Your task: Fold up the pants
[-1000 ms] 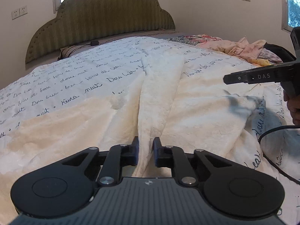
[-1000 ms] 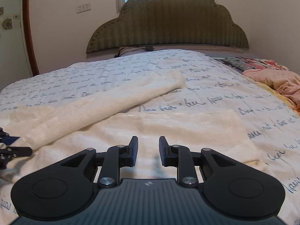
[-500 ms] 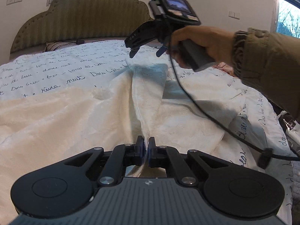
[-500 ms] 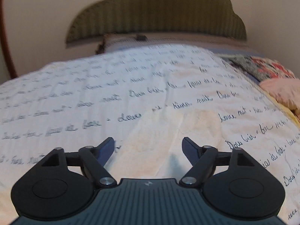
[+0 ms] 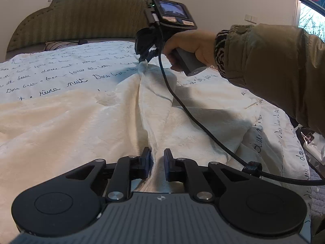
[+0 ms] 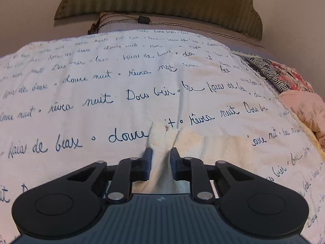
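1. Since a second ago, the right gripper (image 5: 144, 58) has been crossing the bed from the right side to the far end of the pants (image 5: 121, 122); half a second ago its jaws were standing wide, and now they are clamping the cream fabric.
2. The cream fleece pants are lying spread across the bedspread (image 5: 50, 77), which is printed with handwriting, a raised fold running up their middle.
3. The left gripper (image 5: 156, 163) is sitting at the near end of that fold; its jaws are opening, with the fabric ridge between the pads and a small gap showing beside it.
4. The headboard (image 5: 91, 14) is standing behind the bed.
5. A hand (image 5: 189, 46) in an olive sleeve (image 5: 274, 65) is gripping the right gripper's handle, its cable (image 5: 182, 105) trailing over the pants.
6. In the right wrist view, the right gripper's fingers (image 6: 147, 165) are pinching a bunched edge of the pants.
7. Pink clothes (image 6: 302, 109) are lying at the right edge.
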{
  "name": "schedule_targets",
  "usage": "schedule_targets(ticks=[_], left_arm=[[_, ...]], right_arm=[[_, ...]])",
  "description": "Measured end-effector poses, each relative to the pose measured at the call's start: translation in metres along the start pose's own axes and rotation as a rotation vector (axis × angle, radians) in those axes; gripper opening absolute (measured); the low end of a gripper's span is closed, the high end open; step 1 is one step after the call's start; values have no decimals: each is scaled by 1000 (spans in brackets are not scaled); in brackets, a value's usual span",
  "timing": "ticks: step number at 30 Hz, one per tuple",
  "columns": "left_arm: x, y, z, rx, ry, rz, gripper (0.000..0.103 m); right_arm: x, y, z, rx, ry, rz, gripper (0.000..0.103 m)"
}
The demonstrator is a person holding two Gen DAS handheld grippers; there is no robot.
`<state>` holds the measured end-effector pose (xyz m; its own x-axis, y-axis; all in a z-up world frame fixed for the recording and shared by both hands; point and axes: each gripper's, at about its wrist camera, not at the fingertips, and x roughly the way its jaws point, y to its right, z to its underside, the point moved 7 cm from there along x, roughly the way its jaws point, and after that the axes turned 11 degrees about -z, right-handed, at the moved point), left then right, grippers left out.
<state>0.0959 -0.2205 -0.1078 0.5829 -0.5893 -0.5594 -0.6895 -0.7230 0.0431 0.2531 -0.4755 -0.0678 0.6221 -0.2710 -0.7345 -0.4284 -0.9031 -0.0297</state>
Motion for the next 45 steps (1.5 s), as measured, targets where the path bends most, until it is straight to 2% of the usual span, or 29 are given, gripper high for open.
schedule_targets(ticks=[1, 2, 3, 5, 10, 15, 16, 19, 21, 24, 28, 33, 34, 37, 38, 39, 43, 45], left_arm=[[0, -1, 0, -5, 1, 1, 17], [0, -2, 0, -10, 2, -8, 5], [0, -5, 0, -20, -2, -21, 1], [0, -7, 0, -37, -2, -17, 1], [-5, -5, -1, -20, 31, -32, 1], [-15, 4, -3, 45, 78, -36, 1], [-13, 7, -3, 68, 69, -42, 2], [-6, 15, 0, 114, 33, -56, 14], [-3, 18, 0, 142, 21, -72, 20], [1, 25, 0, 212, 21, -121, 30], [2, 37, 0, 328, 50, -232, 48], [10, 43, -3, 373, 51, -271, 49], [11, 45, -4, 385, 54, -279, 48], [13, 53, -3, 416, 37, -264, 13], [12, 55, -2, 420, 32, -272, 7], [12, 56, -2, 423, 33, -281, 6], [7, 50, -12, 364, 54, -289, 4], [-5, 44, -29, 311, 113, -308, 4]], right_arm=[[-9, 3, 0, 32, 36, -22, 11], [-20, 7, 0, 56, 75, -39, 11], [-33, 13, 0, 91, 116, -55, 10], [-57, 28, 4, 167, 180, -107, 10], [-123, 80, 31, 342, 322, -174, 10], [-193, 148, 92, 544, 433, -220, 10], [-202, 159, 104, 578, 441, -224, 10], [-216, 192, 150, 659, 414, -204, 10], [-210, 205, 175, 693, 367, -186, 10], [-193, 217, 202, 797, 325, -238, 10], [-172, 219, 212, 866, 308, -292, 14], [-155, 220, 207, 917, 331, -338, 33], [-152, 221, 205, 933, 336, -342, 33], [-150, 226, 200, 958, 369, -358, 32], [-151, 227, 198, 954, 376, -353, 20], [-153, 228, 196, 947, 383, -353, 7], [-167, 226, 178, 895, 414, -384, 6], [-181, 223, 159, 845, 445, -413, 6]])
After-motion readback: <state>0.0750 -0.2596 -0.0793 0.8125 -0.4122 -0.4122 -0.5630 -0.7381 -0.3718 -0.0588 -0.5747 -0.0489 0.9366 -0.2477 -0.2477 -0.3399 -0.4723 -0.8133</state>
